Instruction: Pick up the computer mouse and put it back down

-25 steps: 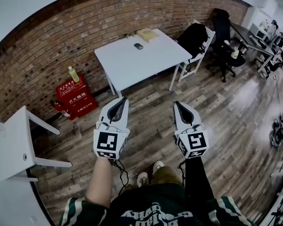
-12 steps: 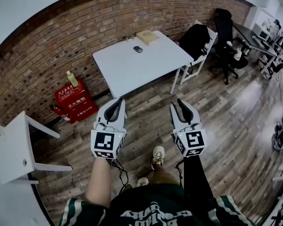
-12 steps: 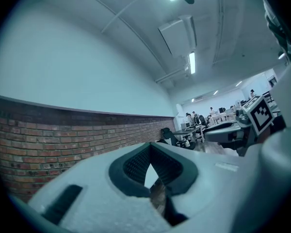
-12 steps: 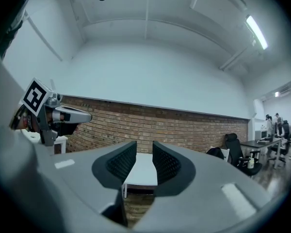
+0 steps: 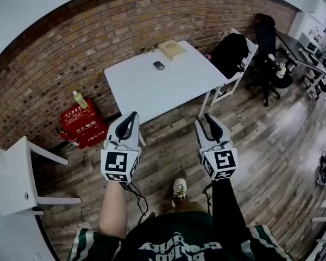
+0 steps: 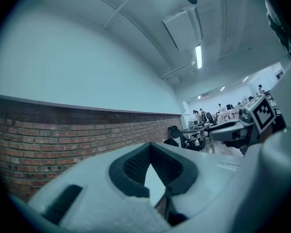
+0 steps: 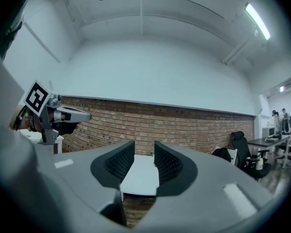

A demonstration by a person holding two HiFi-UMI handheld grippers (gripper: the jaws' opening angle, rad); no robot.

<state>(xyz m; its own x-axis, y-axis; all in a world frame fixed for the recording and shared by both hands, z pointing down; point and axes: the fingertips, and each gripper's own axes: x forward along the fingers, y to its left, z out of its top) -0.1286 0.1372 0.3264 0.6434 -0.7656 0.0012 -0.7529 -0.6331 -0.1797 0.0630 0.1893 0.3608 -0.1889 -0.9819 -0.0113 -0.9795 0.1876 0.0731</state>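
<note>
- The computer mouse (image 5: 159, 65), small, dark and oval, lies on the white counter (image 5: 152, 91).
- Your left gripper (image 5: 133, 115) is closed, empty.
- Your right gripper (image 5: 208, 117) has empty jaws that have just been opening slightly.

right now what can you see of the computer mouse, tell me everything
The computer mouse is a small, dark, rounded oval that looks like plastic. It lies flat on the white table, toward the far side near the brick wall. A tan book-like thing lies just beyond it, with a gap between them. Only the tabletop touches the mouse. It is too small in the head view to make out buttons, a wheel or a cable.
</note>
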